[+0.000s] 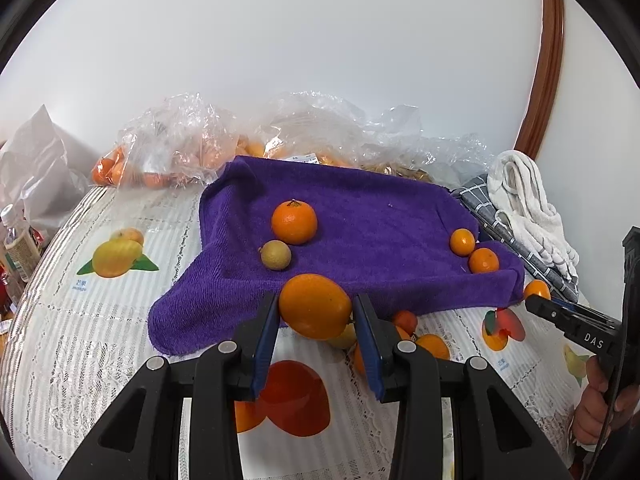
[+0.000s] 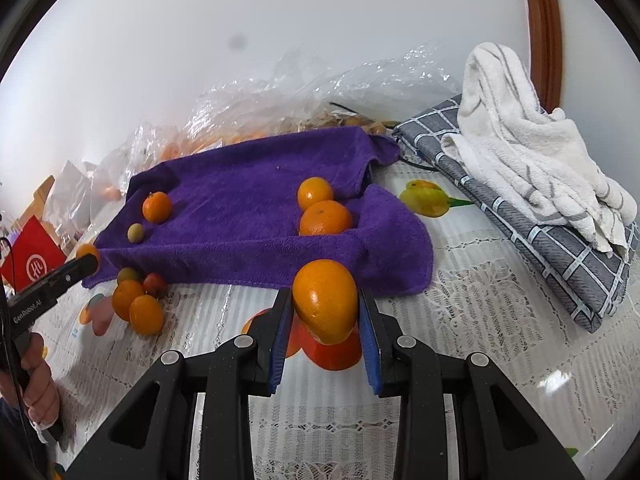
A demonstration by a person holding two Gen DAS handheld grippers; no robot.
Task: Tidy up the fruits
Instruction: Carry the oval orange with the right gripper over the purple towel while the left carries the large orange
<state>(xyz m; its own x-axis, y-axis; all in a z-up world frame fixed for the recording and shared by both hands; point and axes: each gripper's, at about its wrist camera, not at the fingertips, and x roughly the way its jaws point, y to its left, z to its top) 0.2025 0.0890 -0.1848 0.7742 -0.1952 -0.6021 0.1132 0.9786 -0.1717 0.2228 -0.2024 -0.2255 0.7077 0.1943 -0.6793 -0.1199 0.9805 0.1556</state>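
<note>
Between the blue fingers (image 1: 267,336) of the left gripper (image 1: 315,320) sits an orange fruit (image 1: 315,306), clamped on both sides just above the near edge of the purple towel (image 1: 372,216). The right gripper (image 2: 325,320) likewise grips a second orange fruit (image 2: 325,306), held over the table (image 2: 460,320) in front of the towel. On the towel lie a tangerine (image 1: 294,221) with a small brownish-green fruit (image 1: 275,254) just beside it, and two small oranges (image 2: 325,218) touching each other near the right fold. A loose cluster of small fruits (image 2: 136,300) lies on the table beside the towel's front left corner. Behind the towel are clear plastic bags (image 1: 192,140) of fruit; to the right, a white towel (image 2: 532,152) rests on a grey checked cloth (image 2: 560,256).
</note>
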